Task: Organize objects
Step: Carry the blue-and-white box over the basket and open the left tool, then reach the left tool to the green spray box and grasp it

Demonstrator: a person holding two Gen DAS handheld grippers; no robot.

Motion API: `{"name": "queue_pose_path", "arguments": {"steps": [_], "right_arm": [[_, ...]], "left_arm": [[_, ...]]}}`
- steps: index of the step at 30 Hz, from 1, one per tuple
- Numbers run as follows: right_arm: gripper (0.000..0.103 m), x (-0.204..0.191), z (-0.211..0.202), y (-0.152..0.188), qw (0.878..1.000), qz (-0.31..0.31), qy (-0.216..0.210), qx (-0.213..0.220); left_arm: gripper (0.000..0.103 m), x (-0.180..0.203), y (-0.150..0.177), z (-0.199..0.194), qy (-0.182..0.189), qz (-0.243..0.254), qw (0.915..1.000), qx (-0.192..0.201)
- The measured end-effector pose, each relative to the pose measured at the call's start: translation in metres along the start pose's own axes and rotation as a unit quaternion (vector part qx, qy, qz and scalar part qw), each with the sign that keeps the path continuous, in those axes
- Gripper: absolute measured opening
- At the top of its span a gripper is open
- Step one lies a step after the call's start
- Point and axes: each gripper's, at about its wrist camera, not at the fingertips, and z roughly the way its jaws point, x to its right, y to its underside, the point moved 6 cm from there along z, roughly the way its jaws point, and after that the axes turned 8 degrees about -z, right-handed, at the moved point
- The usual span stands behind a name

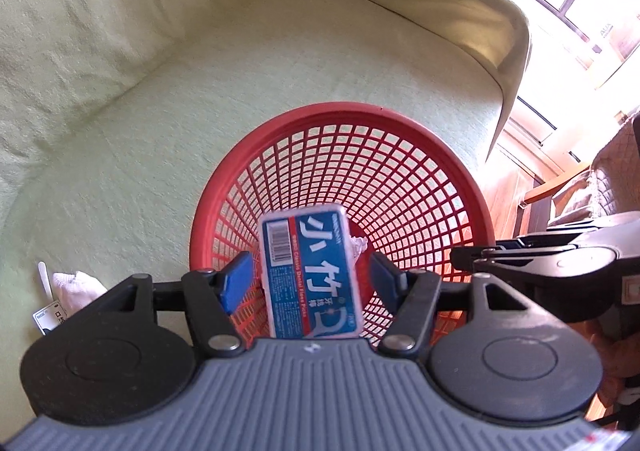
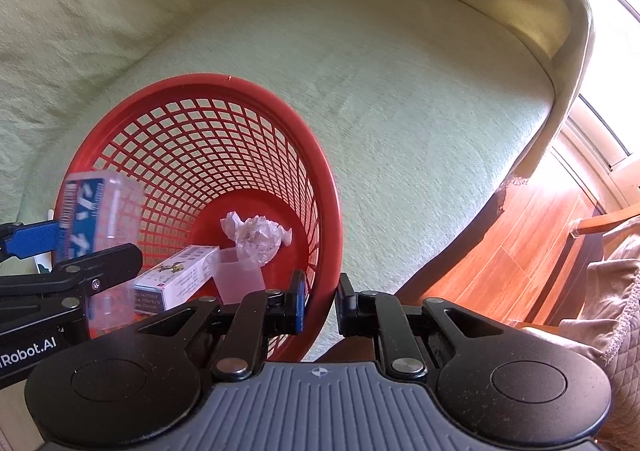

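A red mesh basket [image 1: 344, 111] sits on a pale green sofa cover. My left gripper [image 1: 310, 279] hangs over it with its blue pads [image 1: 238, 279] apart. A blue-labelled dental floss box [image 1: 310, 271] stands between the pads, with a gap on each side. In the right wrist view this box [image 2: 94, 207] is just inside the basket's [image 2: 224, 85] left rim. My right gripper [image 2: 322, 299] is shut on the basket's near rim. Inside lie a crumpled clear wrapper [image 2: 256, 233], a white carton [image 2: 176, 277] and a clear plastic cup [image 2: 238, 275].
A white crumpled tissue [image 1: 74, 285] and a small card [image 1: 48, 317] lie on the sofa seat [image 1: 160, 131] left of the basket. The sofa arm [image 2: 520, 3] rises at the right. Beyond it are a wooden floor [image 2: 520, 243] and a quilted chair [image 2: 612, 291].
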Motion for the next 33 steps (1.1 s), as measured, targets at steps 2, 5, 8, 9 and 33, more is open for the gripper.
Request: {"name": "queue_pose_path", "arguments": {"steps": [2, 5, 8, 9, 33], "right_arm": [[0.012, 0.0, 0.0, 0.0, 1.0, -0.001, -0.002, 0.0], [0.012, 0.001, 0.001, 0.001, 1.0, -0.001, -0.003, 0.0], [0.012, 0.001, 0.001, 0.001, 1.0, 0.0, -0.004, 0.001], [0.012, 0.001, 0.001, 0.001, 1.0, -0.001, -0.005, 0.001], [0.012, 0.002, 0.001, 0.002, 1.0, -0.002, -0.013, 0.011]], "left_arm": [[0.067, -0.001, -0.001, -0.004, 0.006, -0.01, 0.9999, 0.006], [0.071, -0.004, -0.001, -0.014, 0.008, -0.019, 0.9996, 0.018], [0.071, -0.011, -0.001, -0.029, 0.008, -0.039, 0.9985, 0.038], [0.071, -0.015, 0.001, -0.034, 0.01, -0.048, 0.9978, 0.045], [0.078, -0.19, 0.175, -0.067, -0.13, -0.233, 0.9634, 0.028]]}}
